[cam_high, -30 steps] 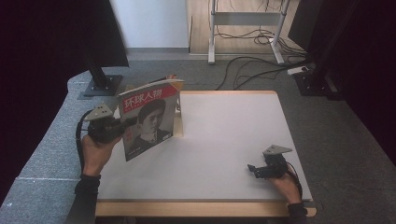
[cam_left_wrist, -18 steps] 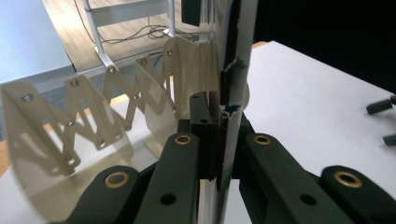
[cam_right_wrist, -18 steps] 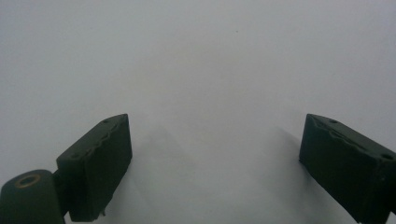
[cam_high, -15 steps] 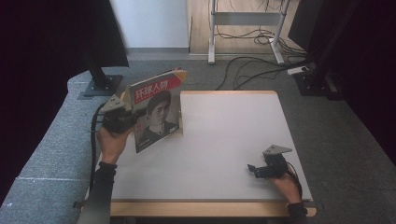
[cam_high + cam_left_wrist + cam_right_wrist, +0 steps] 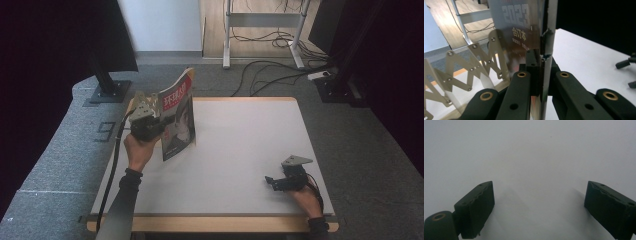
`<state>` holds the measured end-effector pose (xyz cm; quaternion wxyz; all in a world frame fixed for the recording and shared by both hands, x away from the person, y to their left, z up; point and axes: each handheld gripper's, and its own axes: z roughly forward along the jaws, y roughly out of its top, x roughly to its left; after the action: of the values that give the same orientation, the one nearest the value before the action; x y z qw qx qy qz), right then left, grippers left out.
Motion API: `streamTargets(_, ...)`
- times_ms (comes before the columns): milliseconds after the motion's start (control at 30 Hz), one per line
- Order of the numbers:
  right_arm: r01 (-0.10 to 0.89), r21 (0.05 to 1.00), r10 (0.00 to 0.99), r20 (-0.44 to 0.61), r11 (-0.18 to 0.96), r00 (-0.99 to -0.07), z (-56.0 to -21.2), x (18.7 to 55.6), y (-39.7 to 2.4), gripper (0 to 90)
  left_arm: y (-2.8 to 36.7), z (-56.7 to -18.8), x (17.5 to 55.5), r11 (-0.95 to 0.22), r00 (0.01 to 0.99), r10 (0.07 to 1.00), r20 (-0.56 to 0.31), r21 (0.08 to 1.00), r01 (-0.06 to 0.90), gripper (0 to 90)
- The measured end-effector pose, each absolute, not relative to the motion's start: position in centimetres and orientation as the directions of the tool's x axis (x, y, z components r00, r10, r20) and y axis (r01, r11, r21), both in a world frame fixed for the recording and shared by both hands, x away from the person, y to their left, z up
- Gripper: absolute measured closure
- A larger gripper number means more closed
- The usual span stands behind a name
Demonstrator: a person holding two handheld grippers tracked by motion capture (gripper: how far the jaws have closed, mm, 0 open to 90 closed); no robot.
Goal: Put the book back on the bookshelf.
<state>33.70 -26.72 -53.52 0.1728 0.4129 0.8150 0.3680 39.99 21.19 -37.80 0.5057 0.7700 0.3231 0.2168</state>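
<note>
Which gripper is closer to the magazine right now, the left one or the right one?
Left. The left gripper has its jaws clamped on the magazine, holding it upright over the table's left side. The right gripper rests apart from it, jaws open, near the table's front right corner.

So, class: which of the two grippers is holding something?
The left gripper, clamped on the upright magazine; the right gripper rests open on the table.

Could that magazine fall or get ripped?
Maybe. The left gripper pinches the magazine only at one edge, so the rest hangs free and could sag, flap open or slip out. In the left gripper view that edge already looks chipped beside the jaws, so a hard squeeze might tear it more. The right gripper rests open on the table, too far off to catch it.
</note>
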Motion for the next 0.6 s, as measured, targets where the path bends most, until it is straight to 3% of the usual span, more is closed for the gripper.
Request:
streamTargets(400,0.547,0.738,0.800,0.015,0.395,-0.599,-53.5,33.6,-26.6,8.6,20.7,-38.5,38.2,-0.392,0.734,0.678,0.032,0.861,0.324,85.7)
streamTargets(600,0.546,0.738,0.800,0.013,0.397,-0.600,-53.5,33.7,-26.6,8.4,20.6,-38.7,38.0,-0.429,0.757,0.654,0.004,0.825,0.367,84.1)
